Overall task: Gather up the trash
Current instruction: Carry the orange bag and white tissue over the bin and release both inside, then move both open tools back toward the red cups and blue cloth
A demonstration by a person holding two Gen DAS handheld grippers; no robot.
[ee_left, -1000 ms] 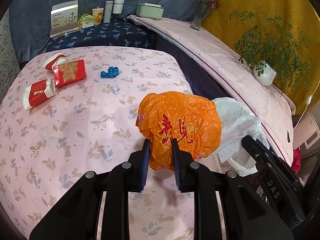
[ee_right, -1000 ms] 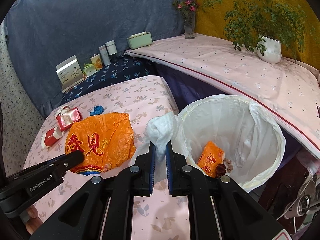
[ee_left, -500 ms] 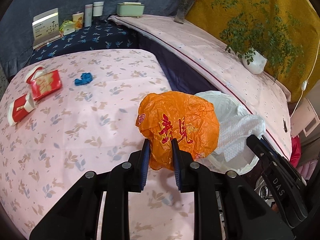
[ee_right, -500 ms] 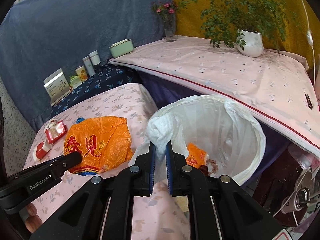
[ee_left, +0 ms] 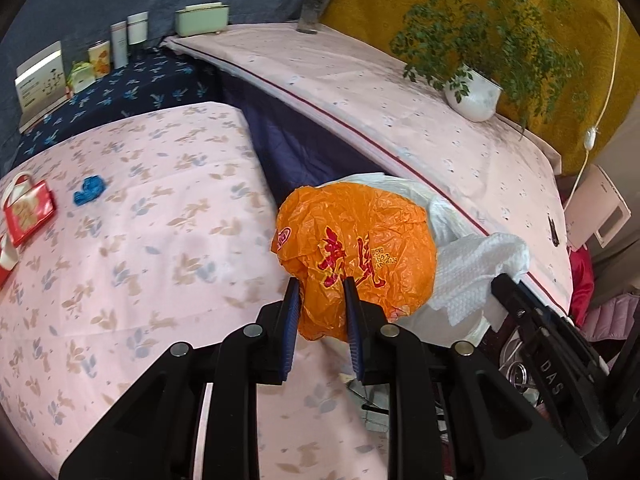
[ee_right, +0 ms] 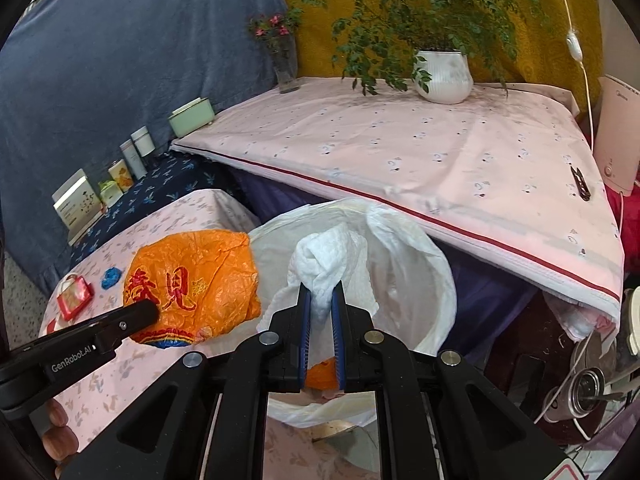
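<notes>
My left gripper (ee_left: 320, 288) is shut on a crumpled orange plastic bag (ee_left: 360, 248) and holds it in the air at the table's right edge, beside the bin. It also shows in the right wrist view (ee_right: 192, 280). My right gripper (ee_right: 320, 296) is shut on a white paper towel (ee_right: 324, 264) and holds it over the white-lined trash bin (ee_right: 432, 280). The towel also shows in the left wrist view (ee_left: 472, 272). An orange wrapper (ee_right: 320, 374) lies inside the bin.
On the pink floral table (ee_left: 140, 220) lie a blue crumpled scrap (ee_left: 89, 191) and red packets (ee_left: 26, 212). A higher pink table (ee_right: 440, 160) behind the bin holds a potted plant (ee_right: 442, 76) and a flower vase (ee_right: 286, 68). Boxes and bottles (ee_left: 120, 44) stand at the back.
Both grippers have moved right toward the bin. The orange bag now hangs at the table edge and the towel is over the bin's opening.
</notes>
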